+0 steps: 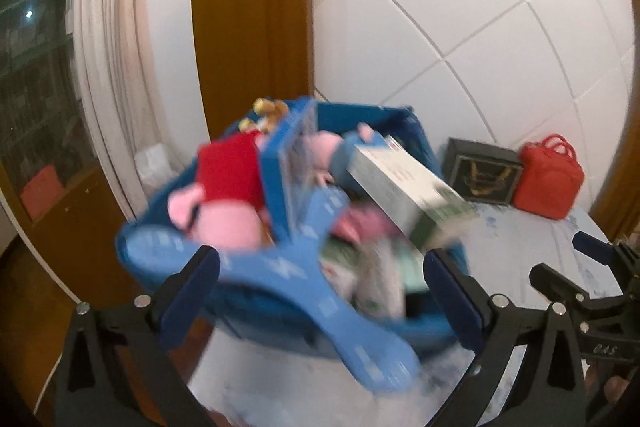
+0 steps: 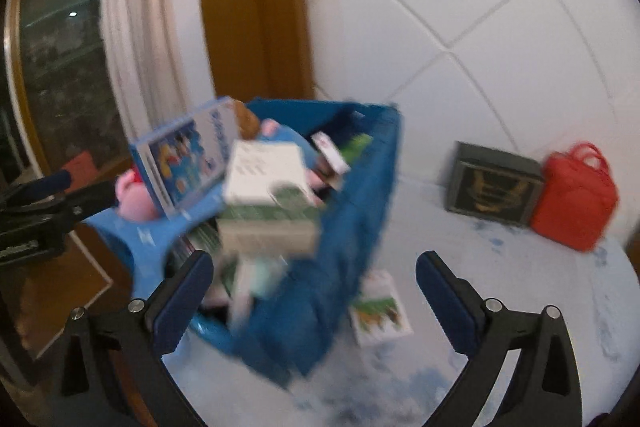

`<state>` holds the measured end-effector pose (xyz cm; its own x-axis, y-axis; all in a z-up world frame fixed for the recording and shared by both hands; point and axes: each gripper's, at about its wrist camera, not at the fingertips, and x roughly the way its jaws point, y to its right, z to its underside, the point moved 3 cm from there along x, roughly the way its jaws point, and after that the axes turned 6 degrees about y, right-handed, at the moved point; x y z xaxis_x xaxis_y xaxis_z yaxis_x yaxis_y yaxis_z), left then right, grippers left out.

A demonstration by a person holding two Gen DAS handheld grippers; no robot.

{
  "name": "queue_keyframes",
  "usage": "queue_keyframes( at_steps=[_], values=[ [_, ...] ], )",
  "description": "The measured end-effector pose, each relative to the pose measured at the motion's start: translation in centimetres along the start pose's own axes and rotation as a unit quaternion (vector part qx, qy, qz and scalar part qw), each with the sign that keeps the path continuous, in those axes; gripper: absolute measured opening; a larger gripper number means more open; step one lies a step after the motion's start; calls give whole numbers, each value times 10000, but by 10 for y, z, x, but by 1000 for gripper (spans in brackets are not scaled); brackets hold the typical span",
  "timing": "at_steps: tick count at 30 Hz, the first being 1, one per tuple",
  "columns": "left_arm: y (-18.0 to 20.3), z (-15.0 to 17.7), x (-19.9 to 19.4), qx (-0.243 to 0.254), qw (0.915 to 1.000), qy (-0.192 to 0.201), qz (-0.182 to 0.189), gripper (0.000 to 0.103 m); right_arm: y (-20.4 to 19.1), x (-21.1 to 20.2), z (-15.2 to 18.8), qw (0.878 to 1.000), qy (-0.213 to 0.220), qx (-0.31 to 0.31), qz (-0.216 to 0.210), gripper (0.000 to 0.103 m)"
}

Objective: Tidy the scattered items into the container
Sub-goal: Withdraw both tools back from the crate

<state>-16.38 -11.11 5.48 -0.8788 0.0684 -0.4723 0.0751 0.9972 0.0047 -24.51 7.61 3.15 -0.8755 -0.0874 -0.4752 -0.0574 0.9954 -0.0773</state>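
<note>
Blue fabric forms the container (image 1: 416, 135), a soft bin standing on the pale, blue-speckled table (image 1: 560, 255) toward its left edge, in front of a white curtain (image 1: 112, 67) and a brown wooden post (image 1: 248, 7). It is heaped full. At its left a pink plush toy with a red top (image 1: 224, 187) sits against the near rim; beside it a blue picture book (image 2: 188, 155) stands on edge, and a white and green box (image 1: 404, 183) lies tilted across the right of the pile. A light blue strap (image 1: 304, 259) crosses the front of the bin. The left gripper (image 1: 320, 291) hangs just before it, jaws wide apart and empty. The right gripper (image 2: 314, 295) likewise has its jaws spread with nothing between the pads. On the table just right of the bin lies a small white and green card (image 2: 380, 311). Farther right, at the back edge against the tiled wall (image 2: 480, 7), a dark box with a gold emblem (image 2: 494, 183) touches a red bag (image 2: 574, 203).
</note>
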Motion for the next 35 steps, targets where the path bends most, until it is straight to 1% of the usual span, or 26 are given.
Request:
queue_keyframes(
  at_steps=[3, 5, 7, 10, 12, 16, 22, 26, 35],
  values=[
    [21, 31, -26, -99, 9999, -81, 37, 103, 19, -28, 28, 9999, -82, 60, 61, 103],
    [36, 49, -38, -105, 9997, -164, 131, 103, 30, -51, 47, 9998, -105, 30, 160, 103],
    [51, 65, -54, -62, 9994, -265, 196, 103, 41, -74, 65, 9993, -134, 57, 358, 103],
    [68, 80, -74, -12, 9988, -321, 366, 103, 50, -99, 86, 9984, -215, 240, 460, 103],
    [76, 88, -84, -2, 9985, -330, 433, 103, 52, -115, 100, 9975, -271, 273, 600, 103],
    [86, 100, -94, 146, 9982, -322, 483, 103, 57, -145, 119, 9955, -146, 448, 823, 103],
    [80, 106, -109, 274, 9974, -288, 599, 103, 52, -165, 138, 9927, -146, 571, 1052, 103],
    [73, 108, -120, 320, 9967, -237, 704, 103, 49, -170, 142, 9911, -105, 737, 1103, 103],
    [68, 115, -120, 434, 9951, -313, 832, 103, 41, -170, 143, 9897, -123, 793, 1186, 103]
  ],
)
